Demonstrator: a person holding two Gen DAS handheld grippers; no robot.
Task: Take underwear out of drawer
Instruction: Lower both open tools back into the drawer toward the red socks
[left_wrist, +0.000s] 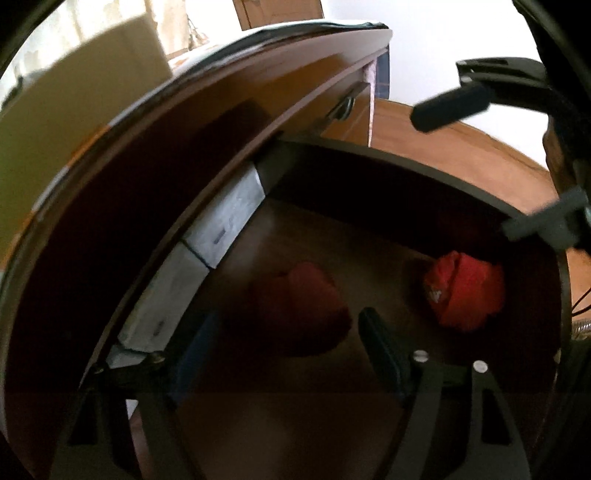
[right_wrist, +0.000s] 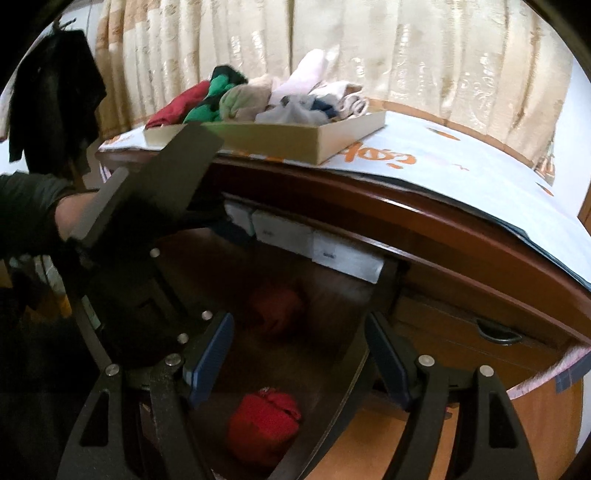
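The right gripper (right_wrist: 295, 354) stood with its jaws apart and nothing between the pads; directly below and between its blue-faced fingers (right_wrist: 212, 354) lay a bright red bundle of underwear (right_wrist: 264, 424) on the floor of the open drawer (right_wrist: 343, 398); a second, darker red bundle (right_wrist: 275, 308) lay beyond the first, deeper in the drawer, apart from it. The left gripper (left_wrist: 280, 354) also stood apart, empty, its pads touching no cloth; the dark red bundle (left_wrist: 303, 314) lay just ahead of it, between its fingers in line of sight; whether it was touched could not be told from the blurred wrist view; the brighter bundle (left_wrist: 465, 291) lay to that gripper's right, near the drawer's side wall (left_wrist: 424, 177). Beyond both bundles, pale grey boxes (right_wrist: 321, 247) sat in a row against the back of the drawer, under the desktop edge (right_wrist: 424, 218). Farther off, on the white printed sheet (right_wrist: 461, 170) covering the desktop, a shallow cardboard tray (right_wrist: 280, 142) held a heap of mixed garments (right_wrist: 258, 96); cream curtains (right_wrist: 406, 48) hung behind. To the right gripper's left, a sleeved arm (right_wrist: 33, 206) carried the left gripper's body into the drawer.
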